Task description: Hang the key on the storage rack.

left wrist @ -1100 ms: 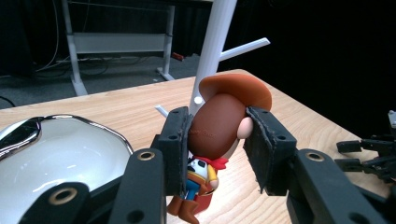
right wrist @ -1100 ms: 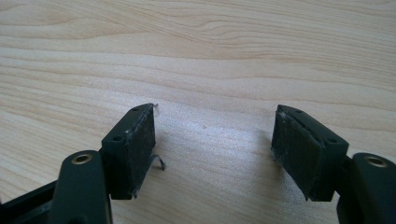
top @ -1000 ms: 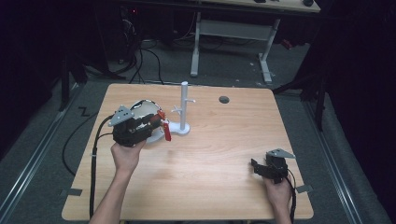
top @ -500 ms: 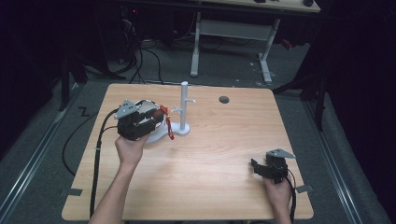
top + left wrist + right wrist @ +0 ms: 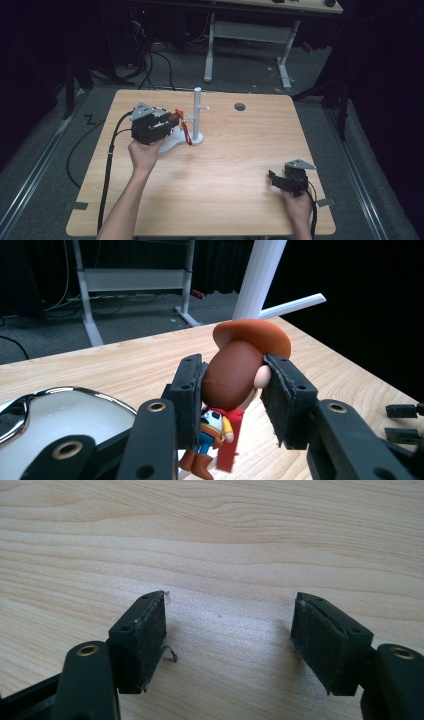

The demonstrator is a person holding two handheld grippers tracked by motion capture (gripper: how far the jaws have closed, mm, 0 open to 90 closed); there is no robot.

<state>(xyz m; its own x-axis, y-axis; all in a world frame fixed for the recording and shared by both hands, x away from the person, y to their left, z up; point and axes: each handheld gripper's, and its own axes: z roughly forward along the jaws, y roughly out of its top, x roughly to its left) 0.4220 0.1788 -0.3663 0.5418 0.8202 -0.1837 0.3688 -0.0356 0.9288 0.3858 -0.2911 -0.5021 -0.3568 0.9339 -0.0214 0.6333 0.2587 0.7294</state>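
White stand point(image 5: 197, 117) beside gripped figure point(image 5: 235, 375)

Overhead view; two close gripper-mounted cameras

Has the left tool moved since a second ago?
Yes. The left tool, holding the cowboy figure, moved rightward, closer to the white stand.

Place: we take this for a lab or test room.
Table point(image 5: 225, 190): we see one bare wooden worktop on grey carpet.
At 12 o'clock: a white-legged desk frame point(image 5: 247, 37) with loose cables point(image 5: 155, 60) beneath.
Surroundings: we find them dark and unlit.
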